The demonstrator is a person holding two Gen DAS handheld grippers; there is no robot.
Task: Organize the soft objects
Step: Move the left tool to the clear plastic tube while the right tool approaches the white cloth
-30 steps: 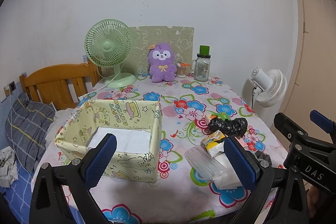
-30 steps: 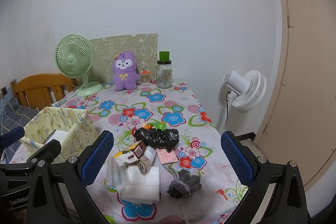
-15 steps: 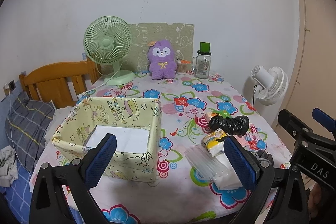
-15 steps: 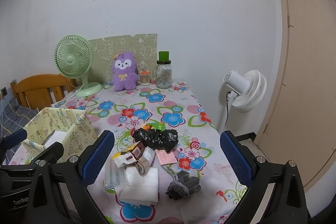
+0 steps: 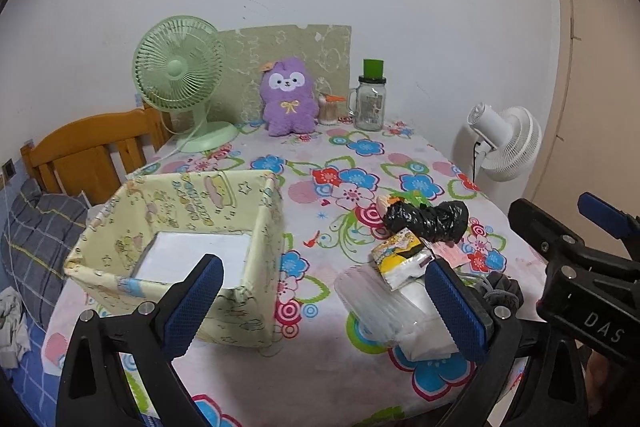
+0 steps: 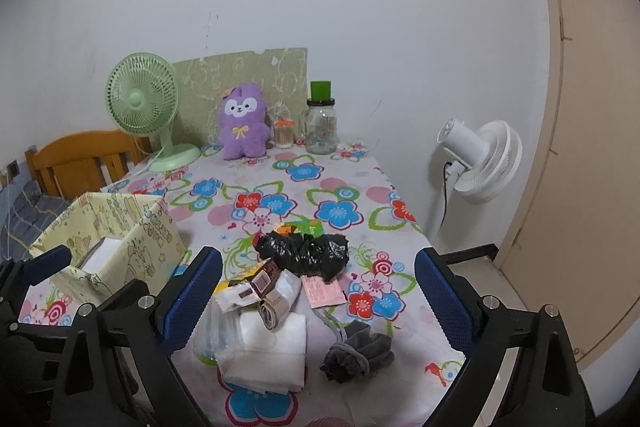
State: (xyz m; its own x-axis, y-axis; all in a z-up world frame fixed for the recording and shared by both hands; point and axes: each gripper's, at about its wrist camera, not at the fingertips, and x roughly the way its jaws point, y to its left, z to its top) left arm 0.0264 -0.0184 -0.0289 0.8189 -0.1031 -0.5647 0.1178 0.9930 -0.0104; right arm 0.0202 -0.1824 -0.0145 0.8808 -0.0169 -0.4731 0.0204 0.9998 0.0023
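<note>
Both tools hang above the near edge of the bench, each with its blue pads spread wide and nothing between them.

The left tool sits over the gap between the yellow fabric box and the heap of soft things. The box stands near the bench's left edge, just ahead of the tool's left pad; a white folded sheet lies flat on its floor. The tool's right pad covers part of the heap.

The right tool is centred over that heap, which lies by the near right corner of the bench. Nearest the tool is a folded white cloth with a clear plastic bag against its left side. A yellow packet and a rolled brown-and-white item rest on the cloth's far end. Beyond them lies a crumpled black plastic bag, and a pink card is flat just beside it. A grey drawstring pouch lies to the right of the cloth, apart from it.

A purple plush toy stands upright at the far edge, between a green desk fan and a glass jar.
</note>
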